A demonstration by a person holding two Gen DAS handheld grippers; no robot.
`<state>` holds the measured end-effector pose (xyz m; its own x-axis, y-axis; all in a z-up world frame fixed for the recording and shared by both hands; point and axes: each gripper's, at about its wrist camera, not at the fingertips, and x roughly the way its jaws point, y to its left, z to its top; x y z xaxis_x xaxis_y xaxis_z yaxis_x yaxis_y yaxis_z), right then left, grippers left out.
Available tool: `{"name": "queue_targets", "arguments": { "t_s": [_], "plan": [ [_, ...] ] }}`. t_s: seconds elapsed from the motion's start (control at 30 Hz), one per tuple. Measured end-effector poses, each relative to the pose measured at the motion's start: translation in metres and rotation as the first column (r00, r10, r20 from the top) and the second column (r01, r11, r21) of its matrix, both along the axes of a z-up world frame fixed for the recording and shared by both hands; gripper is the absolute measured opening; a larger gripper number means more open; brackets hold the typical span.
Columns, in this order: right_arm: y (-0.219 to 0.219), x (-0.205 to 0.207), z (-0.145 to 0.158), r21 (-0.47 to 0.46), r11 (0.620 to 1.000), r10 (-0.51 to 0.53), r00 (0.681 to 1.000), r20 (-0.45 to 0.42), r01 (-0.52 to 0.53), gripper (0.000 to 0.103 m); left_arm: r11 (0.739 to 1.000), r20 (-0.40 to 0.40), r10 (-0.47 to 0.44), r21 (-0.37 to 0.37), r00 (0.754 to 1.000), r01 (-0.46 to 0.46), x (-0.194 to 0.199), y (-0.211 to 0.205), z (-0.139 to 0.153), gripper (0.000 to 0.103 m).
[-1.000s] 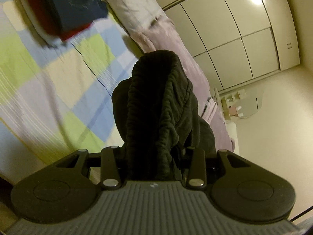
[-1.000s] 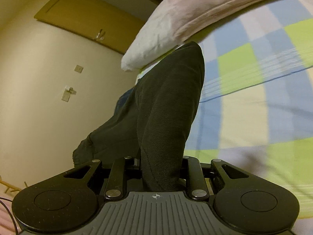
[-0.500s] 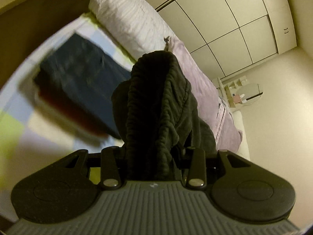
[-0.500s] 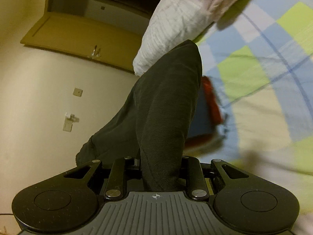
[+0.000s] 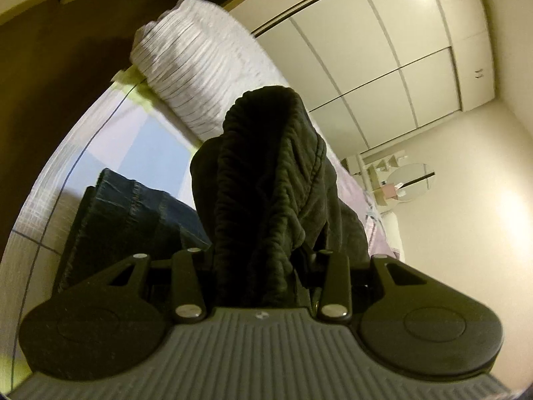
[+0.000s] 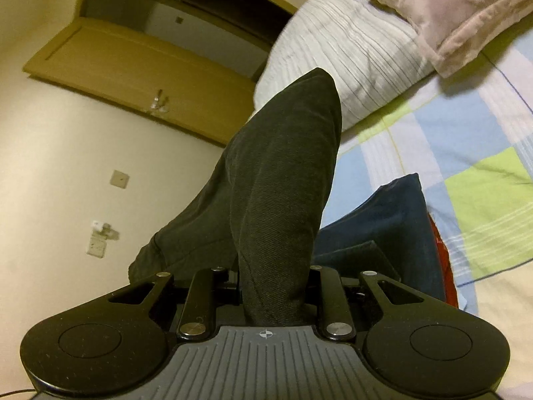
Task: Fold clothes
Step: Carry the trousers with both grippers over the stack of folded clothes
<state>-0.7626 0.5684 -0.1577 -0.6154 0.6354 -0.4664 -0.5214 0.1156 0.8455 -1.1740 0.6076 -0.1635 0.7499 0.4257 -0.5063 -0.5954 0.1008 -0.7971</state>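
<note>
- Black knit garment (image 5: 273, 180), ribbed at one bunched end, smoother at the other (image 6: 283, 200); soft and limp, likely light, sagging wherever unsupported.
- Handling judgement: cloth this thick bunches rather than slips; best taken at an edge or corner, one end per claw, so it hangs flat.
- Left gripper (image 5: 263, 266): jaws half-closed, clamped on the ribbed bundle, which rises straight out from between the fingers.
- Right gripper (image 6: 273, 286): jaws narrow, pinching the smoother fold, which stands up between the fingers and trails off to the left.
- Position: garment held aloft over the chequered bedspread (image 6: 466, 153), above a stack of folded dark blue clothes (image 5: 133, 213), with a white striped pillow (image 5: 200, 76) beyond.
</note>
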Motion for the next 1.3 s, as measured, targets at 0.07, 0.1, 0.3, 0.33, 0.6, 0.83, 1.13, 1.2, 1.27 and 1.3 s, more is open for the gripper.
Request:
{"name": "queue_targets", "arguments": {
  "t_s": [0.07, 0.1, 0.3, 0.33, 0.6, 0.83, 1.13, 1.2, 1.27, 1.3],
  "plan": [
    [0.009, 0.001, -0.012, -0.045, 0.999, -0.001, 1.000, -0.003, 0.001, 0.023, 1.000, -0.010, -0.003, -0.030, 1.000, 0.003, -0.001, 0.010, -0.014, 0.036],
    [0.012, 0.001, -0.018, -0.062, 0.998, 0.001, 1.000, -0.001, -0.001, 0.023, 0.999, -0.008, -0.003, -0.040, 1.000, 0.003, -0.002, 0.013, -0.021, 0.036],
    [0.024, -0.005, -0.046, -0.112, 0.994, 0.016, 1.000, -0.002, -0.016, 0.023, 0.996, -0.003, 0.011, -0.088, 1.000, -0.011, -0.015, 0.026, -0.057, 0.037],
    [0.024, -0.007, -0.051, -0.119, 0.993, 0.018, 1.000, -0.002, -0.018, 0.023, 0.995, -0.016, 0.012, -0.095, 1.000, -0.014, -0.017, 0.027, -0.063, 0.037],
    [0.022, -0.031, -0.091, -0.193, 0.981, 0.017, 0.983, 0.185, 0.019, 0.050, 0.985, -0.152, 0.026, -0.165, 0.988, -0.052, -0.030, 0.034, -0.099, 0.054],
    [-0.022, -0.026, -0.050, -0.052, 0.996, -0.045, 0.922, 0.385, 0.070, 0.052, 0.988, -0.225, 0.073, -0.113, 0.972, -0.100, -0.055, 0.014, -0.074, 0.056],
    [-0.069, -0.094, -0.023, 0.011, 0.987, 0.117, 0.758, 0.641, -0.162, 0.051, 0.984, -0.495, 0.043, 0.172, 0.868, 0.050, -0.025, -0.051, 0.001, 0.005],
    [-0.069, -0.116, -0.030, -0.012, 0.977, 0.162, 0.705, 0.691, -0.213, 0.051, 0.974, -0.533, -0.028, 0.175, 0.845, 0.143, -0.006, -0.059, -0.003, 0.005],
    [-0.067, -0.132, -0.037, -0.034, 0.970, 0.191, 0.673, 0.714, -0.240, 0.051, 0.974, -0.580, -0.043, 0.158, 0.813, 0.164, 0.004, -0.059, -0.018, 0.004],
    [-0.066, -0.140, -0.041, -0.045, 0.966, 0.206, 0.657, 0.726, -0.253, 0.051, 0.975, -0.592, -0.038, 0.154, 0.805, 0.159, 0.005, -0.056, -0.027, 0.003]
  ]
}}
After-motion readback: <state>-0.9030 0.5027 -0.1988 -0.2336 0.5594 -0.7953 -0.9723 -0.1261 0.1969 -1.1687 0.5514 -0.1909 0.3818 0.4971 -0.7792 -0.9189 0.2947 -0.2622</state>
